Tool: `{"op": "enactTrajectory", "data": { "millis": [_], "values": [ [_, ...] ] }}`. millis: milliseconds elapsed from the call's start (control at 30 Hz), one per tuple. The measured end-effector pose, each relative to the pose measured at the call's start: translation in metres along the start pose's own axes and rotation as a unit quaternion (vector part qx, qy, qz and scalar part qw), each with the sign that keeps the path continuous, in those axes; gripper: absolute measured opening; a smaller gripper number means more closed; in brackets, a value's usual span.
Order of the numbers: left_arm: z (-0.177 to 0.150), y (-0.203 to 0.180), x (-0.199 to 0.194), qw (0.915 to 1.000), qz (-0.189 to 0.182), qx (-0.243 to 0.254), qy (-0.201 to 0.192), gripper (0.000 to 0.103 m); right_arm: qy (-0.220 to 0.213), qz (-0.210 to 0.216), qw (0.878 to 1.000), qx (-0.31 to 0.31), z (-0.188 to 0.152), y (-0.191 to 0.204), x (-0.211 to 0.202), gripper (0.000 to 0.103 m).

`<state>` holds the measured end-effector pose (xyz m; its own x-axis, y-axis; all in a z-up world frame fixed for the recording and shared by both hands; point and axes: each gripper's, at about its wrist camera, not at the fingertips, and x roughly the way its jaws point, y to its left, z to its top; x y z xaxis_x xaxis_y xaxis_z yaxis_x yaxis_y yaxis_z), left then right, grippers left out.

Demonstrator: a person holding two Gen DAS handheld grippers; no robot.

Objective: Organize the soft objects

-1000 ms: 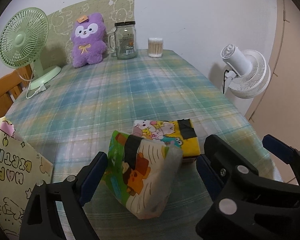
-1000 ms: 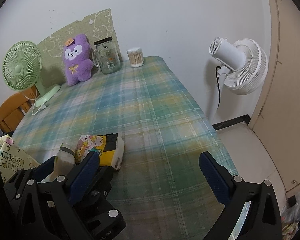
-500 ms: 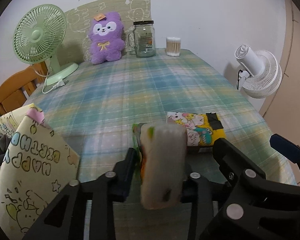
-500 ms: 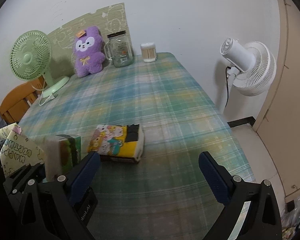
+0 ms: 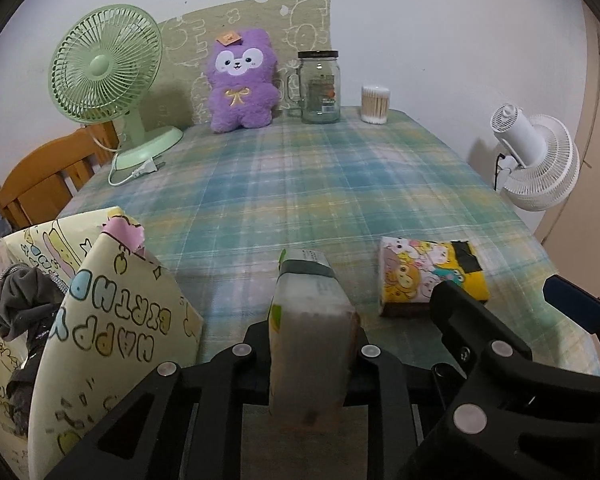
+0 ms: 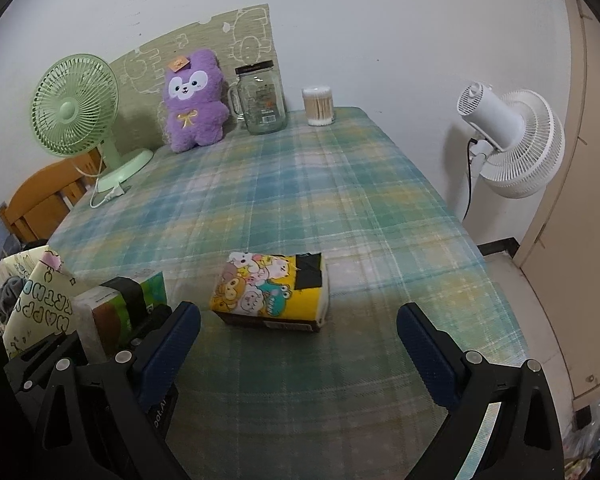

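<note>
A soft tissue pack with a green printed wrapper (image 5: 308, 320) stands on end between the fingers of my left gripper (image 5: 310, 334). The jaws are closing and the pads press on its sides. It hangs just right of a pale yellow birthday gift bag (image 5: 112, 320) that holds a dark cloth (image 5: 20, 300). A second tissue pack, yellow with cartoon animals (image 6: 272, 288), lies flat on the plaid tablecloth (image 6: 300, 184). My right gripper (image 6: 300, 328) is open just in front of it, touching nothing. A purple plush (image 5: 240, 80) sits at the back.
At the back stand a green desk fan (image 5: 104, 76), a glass jar (image 5: 320, 88) and a cotton swab tub (image 5: 374, 104). A white floor fan (image 6: 508, 140) is off the table's right edge. A wooden chair (image 5: 40, 180) is at the left.
My left gripper has shut on the green tissue pack, which now stands end on, and has carried it left toward the gift bag. The right gripper stayed open and now faces the yellow pack.
</note>
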<state>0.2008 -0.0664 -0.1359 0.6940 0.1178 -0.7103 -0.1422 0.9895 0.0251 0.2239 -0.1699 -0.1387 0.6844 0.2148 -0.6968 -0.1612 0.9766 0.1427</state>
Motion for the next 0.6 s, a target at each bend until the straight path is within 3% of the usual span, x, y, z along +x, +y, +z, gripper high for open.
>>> {"op": "enactTrajectory", "data": {
  "millis": [400, 600],
  "values": [
    [0.004, 0.006, 0.015, 0.9994, -0.027, -0.019, 0.015, 0.018, 0.026, 0.014, 1.0, 0.0, 0.01, 0.01, 0.027, 0.095],
    [0.005, 0.006, 0.024, 0.9989, -0.024, -0.015, 0.037, 0.018, 0.059, 0.018, 0.998, 0.002, 0.012, 0.014, 0.045, 0.085]
  ]
}}
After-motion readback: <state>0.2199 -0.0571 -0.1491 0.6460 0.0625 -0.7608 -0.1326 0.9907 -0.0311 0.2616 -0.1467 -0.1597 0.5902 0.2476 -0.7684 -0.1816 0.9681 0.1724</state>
